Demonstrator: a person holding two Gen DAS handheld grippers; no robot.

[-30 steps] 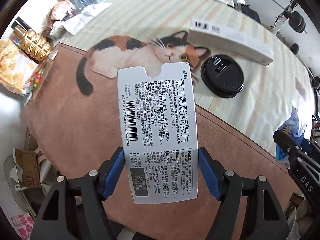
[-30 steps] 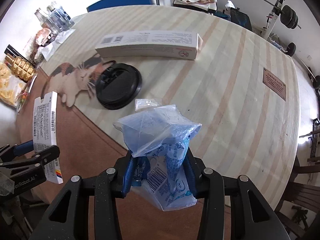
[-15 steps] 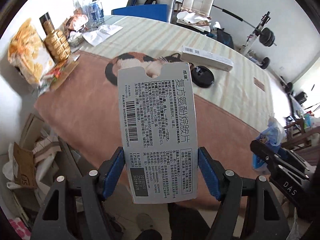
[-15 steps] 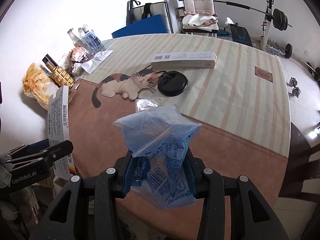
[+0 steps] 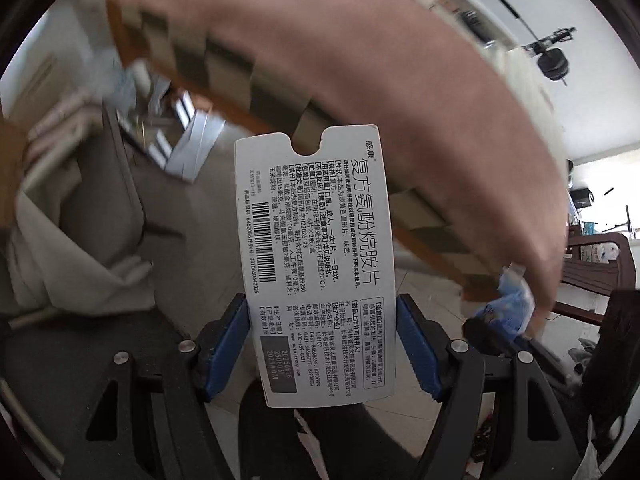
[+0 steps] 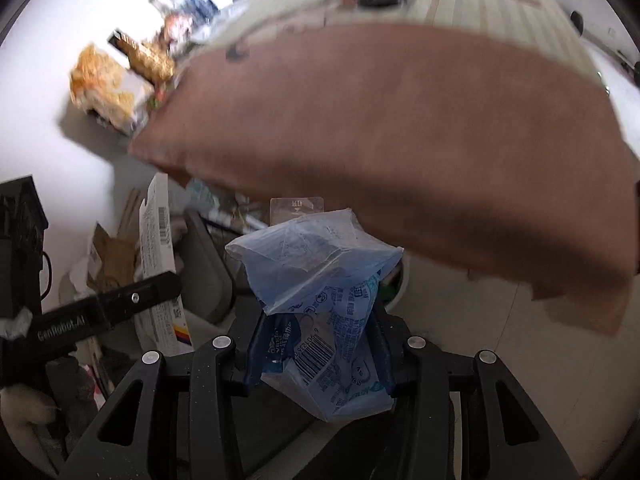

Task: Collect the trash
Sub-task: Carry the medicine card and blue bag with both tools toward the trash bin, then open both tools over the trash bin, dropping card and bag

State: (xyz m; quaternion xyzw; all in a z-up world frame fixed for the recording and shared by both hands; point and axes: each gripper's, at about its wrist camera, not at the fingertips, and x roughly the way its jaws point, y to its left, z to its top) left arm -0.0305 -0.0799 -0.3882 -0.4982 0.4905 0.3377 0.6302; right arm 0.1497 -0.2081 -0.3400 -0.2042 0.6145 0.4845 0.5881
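Overhead, the table [image 6: 420, 128] fills the top of both views, blurred, its brown cloth [image 5: 360, 80] hanging over the edge and a pale striped cloth [image 6: 500, 4] further back. Both grippers point steeply down past that edge toward the floor [image 5: 224, 208], where a grey bag [image 5: 100, 220] with a pale liner sits at the left of the left view, near cardboard [image 6: 112, 260] and loose papers.

On the table's far corner, in the right view, lie a yellow snack bag [image 6: 104, 88] and a gold bottle [image 6: 148, 60] — both smeared by blur.

Next, the left gripper [image 5: 322, 344]: its blue pads [image 5: 226, 340] press on the two long edges of a white box [image 5: 316, 264], a flat printed carton with a barcode, standing up out of the jaws. It shows again at the left of the right view, edge-on.

Last, the right gripper [image 6: 318, 344] is clamped narrow on a crumpled blue wrapper [image 6: 316, 276] — thin plastic with a barcode, bunched between the pads and puffing out above them. A clear tab [image 6: 296, 208] pokes up behind it.
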